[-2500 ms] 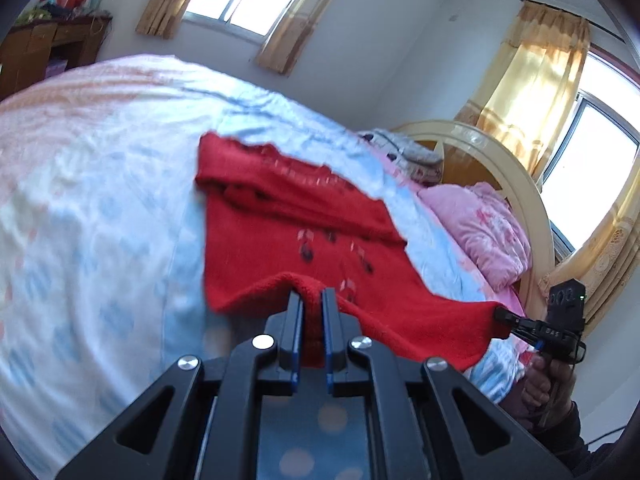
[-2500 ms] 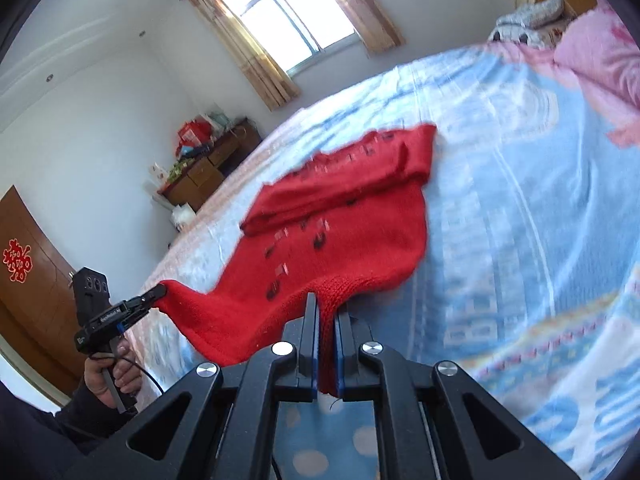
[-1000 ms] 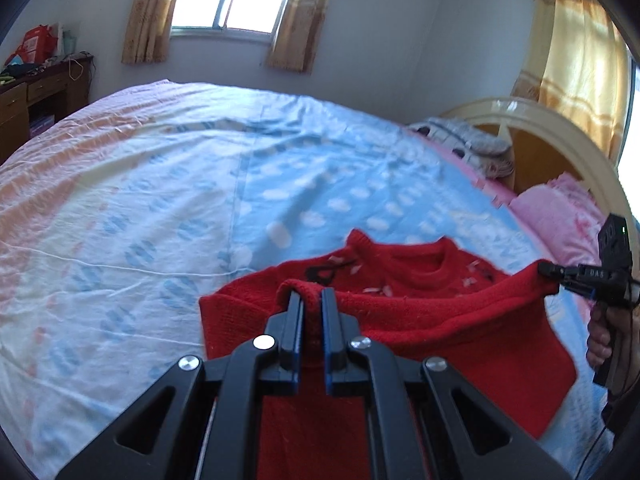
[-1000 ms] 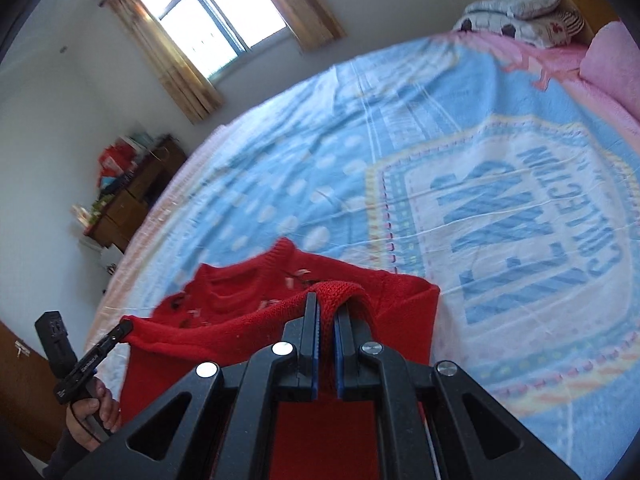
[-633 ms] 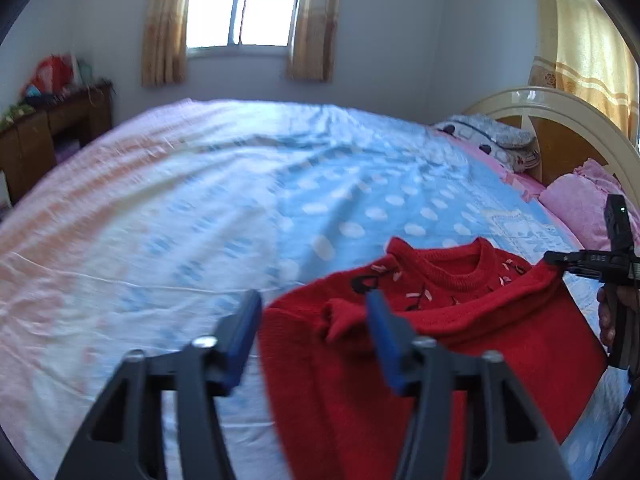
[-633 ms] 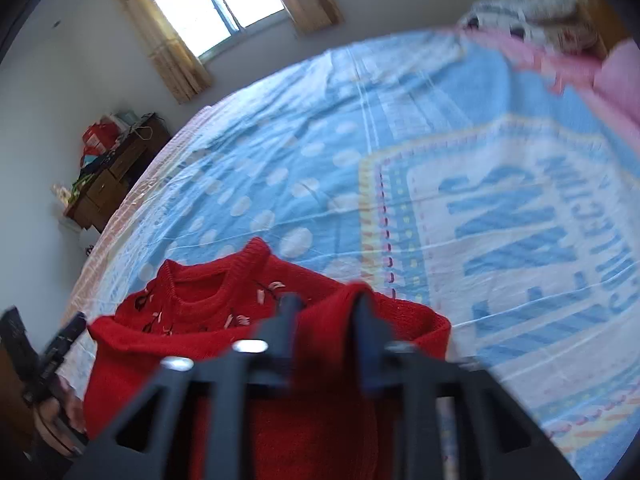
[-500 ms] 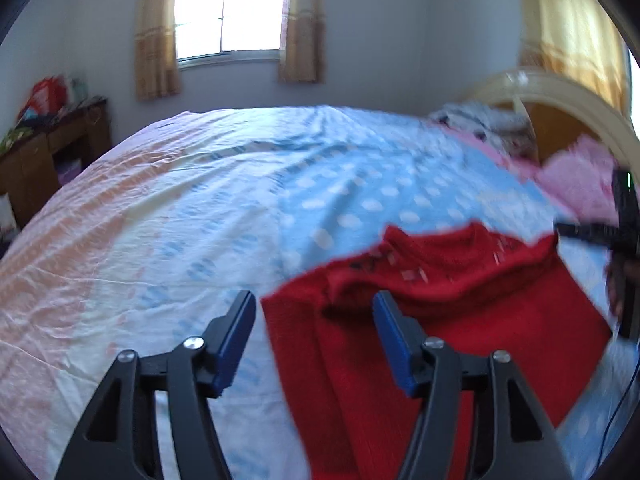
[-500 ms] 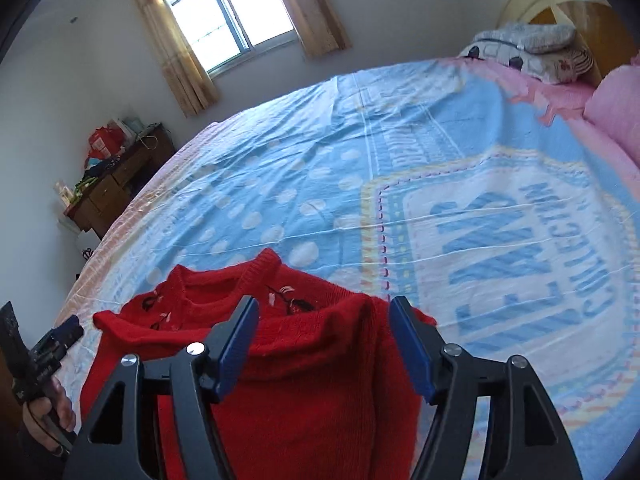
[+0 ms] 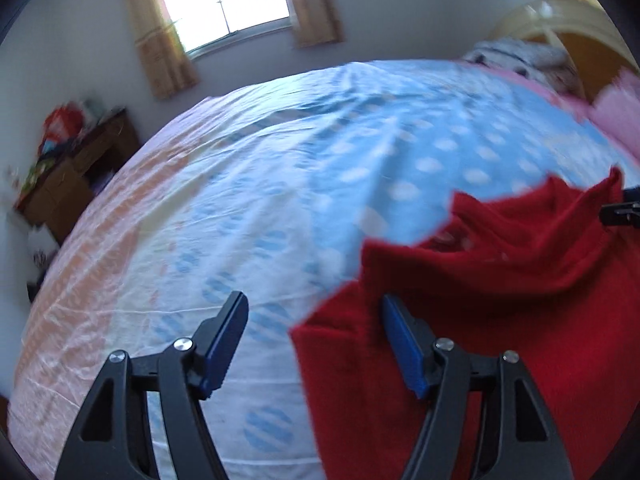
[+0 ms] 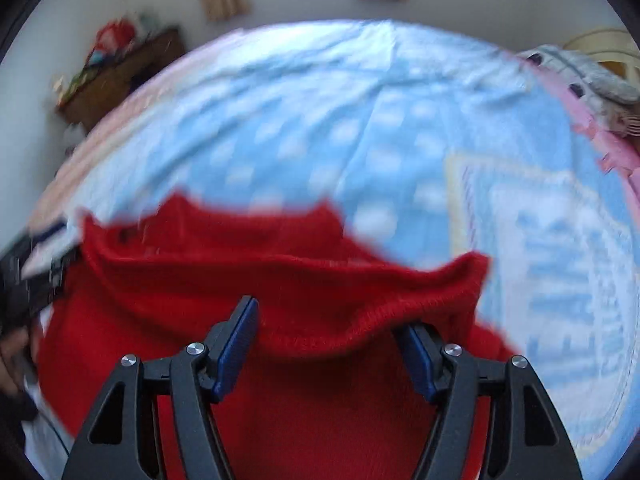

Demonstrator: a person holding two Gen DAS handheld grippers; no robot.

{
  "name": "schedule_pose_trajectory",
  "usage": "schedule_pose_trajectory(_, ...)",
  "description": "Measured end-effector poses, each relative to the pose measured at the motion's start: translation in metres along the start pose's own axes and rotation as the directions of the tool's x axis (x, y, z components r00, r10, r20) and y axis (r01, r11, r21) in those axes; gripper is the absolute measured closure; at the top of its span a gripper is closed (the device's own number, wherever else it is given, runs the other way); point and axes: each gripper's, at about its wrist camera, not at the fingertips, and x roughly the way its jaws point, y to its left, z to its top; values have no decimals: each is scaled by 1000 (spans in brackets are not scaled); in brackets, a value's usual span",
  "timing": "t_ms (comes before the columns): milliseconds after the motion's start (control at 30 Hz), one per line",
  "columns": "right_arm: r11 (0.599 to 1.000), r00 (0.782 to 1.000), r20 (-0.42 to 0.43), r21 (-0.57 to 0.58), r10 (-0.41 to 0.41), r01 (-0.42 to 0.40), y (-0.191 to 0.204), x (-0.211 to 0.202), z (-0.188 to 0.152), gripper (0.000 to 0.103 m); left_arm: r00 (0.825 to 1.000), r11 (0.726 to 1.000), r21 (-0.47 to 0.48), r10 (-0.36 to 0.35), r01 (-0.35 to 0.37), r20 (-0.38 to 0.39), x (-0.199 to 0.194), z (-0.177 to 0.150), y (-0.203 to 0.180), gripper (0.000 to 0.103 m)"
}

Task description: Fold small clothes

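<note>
Left wrist view: the left gripper (image 9: 314, 340) stands wide and empty over the bedsheet (image 9: 240, 200); the red sweater (image 9: 500, 300) fills the lower right, its edge between the jaws.

Right wrist view: the right gripper (image 10: 328, 344) stands wide too, the sweater's ribbed hem (image 10: 380, 316) lying loose between the jaws, running left to right.

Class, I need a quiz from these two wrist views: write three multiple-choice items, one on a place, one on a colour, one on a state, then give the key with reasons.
1. Where does the sweater lie?
A. on the bed
B. on the wooden desk
C. on the floor

2. What colour is the sweater?
A. green
B. red
C. white

3. How does the right gripper stand?
A. shut on the sweater
B. shut on nothing
C. open

Key: 1 A, it rests on the blue dotted bedsheet; 2 B, the knit is bright red; 3 C, its pads stand wide apart over the hem.
</note>
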Motion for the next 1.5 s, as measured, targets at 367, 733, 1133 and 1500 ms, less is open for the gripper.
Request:
schedule_pose_trajectory(367, 1000, 1000, 29, -12, -11, 12, -8, -39, -63, 35, 998, 998, -32, -51, 51, 22, -47, -38, 6, 31)
schedule_pose_trajectory(733, 1000, 999, 50, -8, -11, 11, -10, -75, -151, 35, 997, 999, 31, -44, 42, 63, -72, -74, -25, 22)
schedule_pose_trajectory(1133, 1000, 991, 134, 11, -8, 7, 9, -103, -164, 33, 998, 995, -77, -64, 64, 7, -58, -81, -9, 2)
schedule_pose_trajectory(1500, 995, 992, 72, -10, -100, 101, 17, -77, -176, 32, 1000, 999, -50, -17, 17, 12, -59, -83, -15, 0)
